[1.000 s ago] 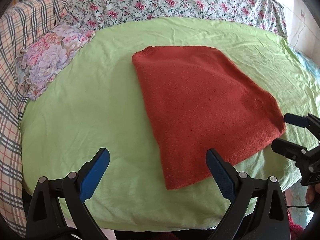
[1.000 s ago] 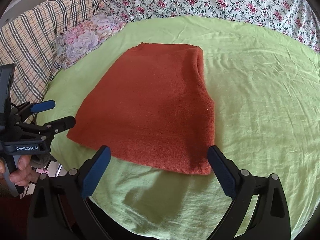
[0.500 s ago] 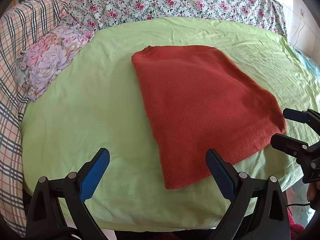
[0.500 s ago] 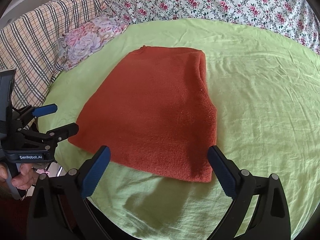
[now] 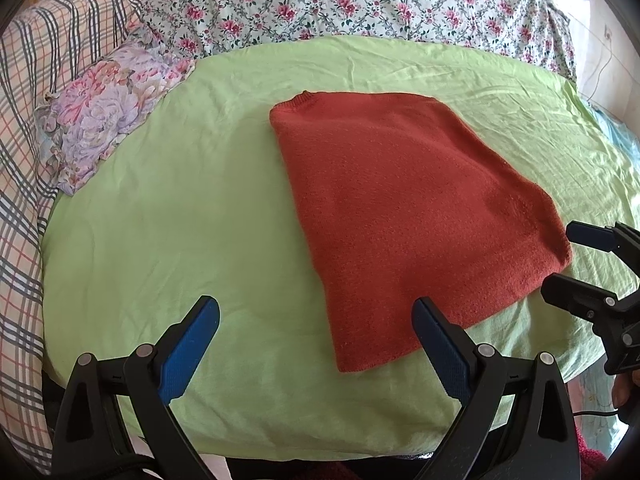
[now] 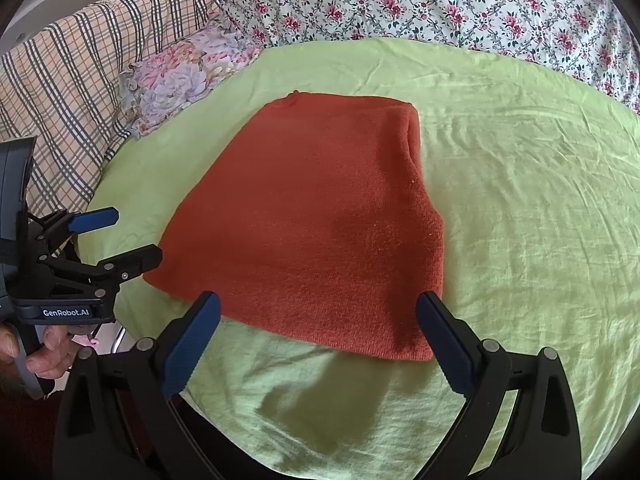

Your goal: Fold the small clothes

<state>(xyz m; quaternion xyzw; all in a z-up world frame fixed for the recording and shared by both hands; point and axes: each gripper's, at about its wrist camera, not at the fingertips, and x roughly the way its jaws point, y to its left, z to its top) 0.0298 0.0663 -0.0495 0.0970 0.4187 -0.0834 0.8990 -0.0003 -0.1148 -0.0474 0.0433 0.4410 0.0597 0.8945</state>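
The rust-red knit garment (image 5: 408, 216) is lying folded at the centre of the green sheet (image 5: 160, 220). The left gripper (image 5: 316, 344) and right gripper (image 6: 318, 340) are both hovering with jaws apart at its near edge, holding nothing. Risk: pinching the sheet together with the knit, dragging the fold askew. The floral pillow (image 5: 100, 120) is sitting well beyond the garment, obstructing nothing.

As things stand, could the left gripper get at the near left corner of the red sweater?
Probably yes: the left gripper is open, and only bare green sheet lies before the red sweater.
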